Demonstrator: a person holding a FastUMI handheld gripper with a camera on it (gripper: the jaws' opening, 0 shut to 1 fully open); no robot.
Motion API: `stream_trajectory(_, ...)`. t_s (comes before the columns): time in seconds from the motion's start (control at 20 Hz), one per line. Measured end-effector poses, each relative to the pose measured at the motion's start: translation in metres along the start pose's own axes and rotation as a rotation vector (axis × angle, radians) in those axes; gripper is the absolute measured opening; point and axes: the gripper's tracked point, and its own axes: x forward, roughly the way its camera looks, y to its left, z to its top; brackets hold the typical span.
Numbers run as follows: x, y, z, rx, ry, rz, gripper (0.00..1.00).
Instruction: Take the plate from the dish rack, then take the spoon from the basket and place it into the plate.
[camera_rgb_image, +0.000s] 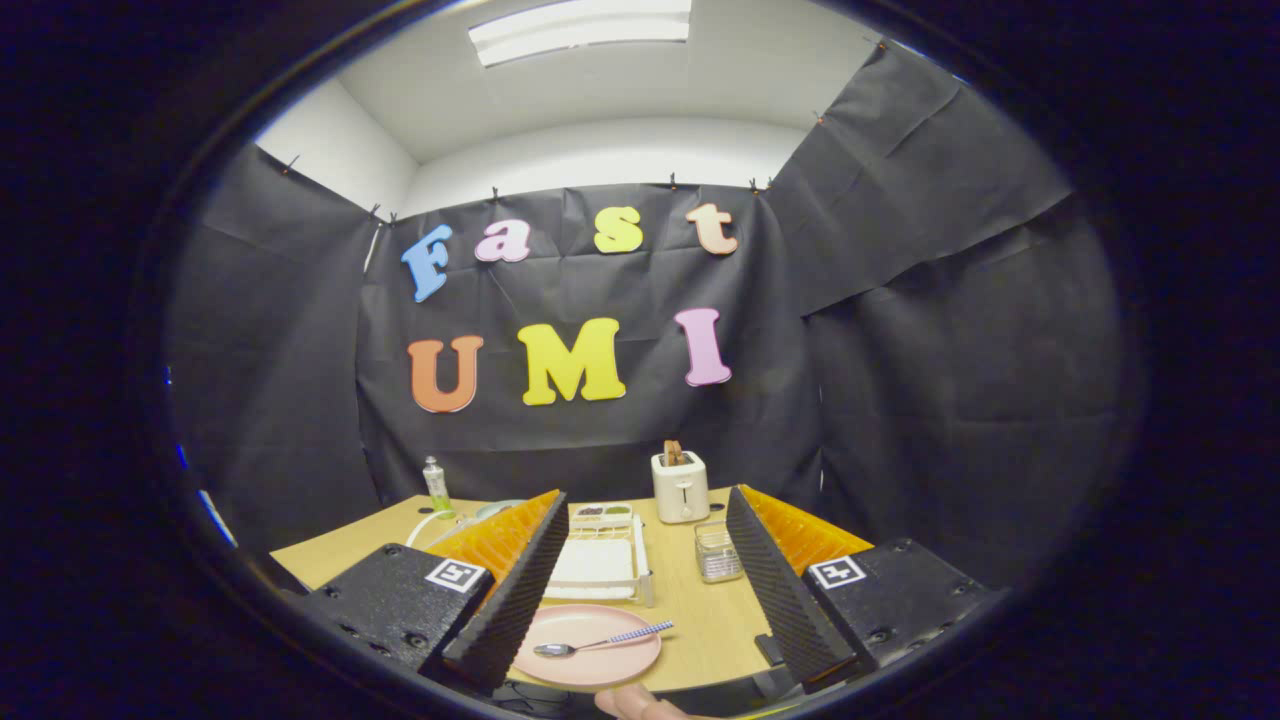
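Wooden table (700, 620) carrying a white dish rack (600, 565), a toaster (680, 487) and a clear basket (717, 552) farther back. Nearer, between the fingers, pink plate (590, 655) with the spoon (600, 642) lying across it. Gripper (640, 610) spread wide, grasping nothing.

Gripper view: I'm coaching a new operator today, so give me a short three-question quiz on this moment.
1. True or false: the spoon lies on the plate.
2. The tongs are: A) shut on the spoon, B) open and holding nothing, C) shut on the plate.
3. What stands beyond the dish rack, at the back of the table?

Key: 1 true. 2 B. 3 The toaster.
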Motion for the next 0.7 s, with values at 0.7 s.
stream_trajectory(0.7, -0.0094, -0.0072, 0.0083, -0.027, -0.021, 0.005, 1.00)
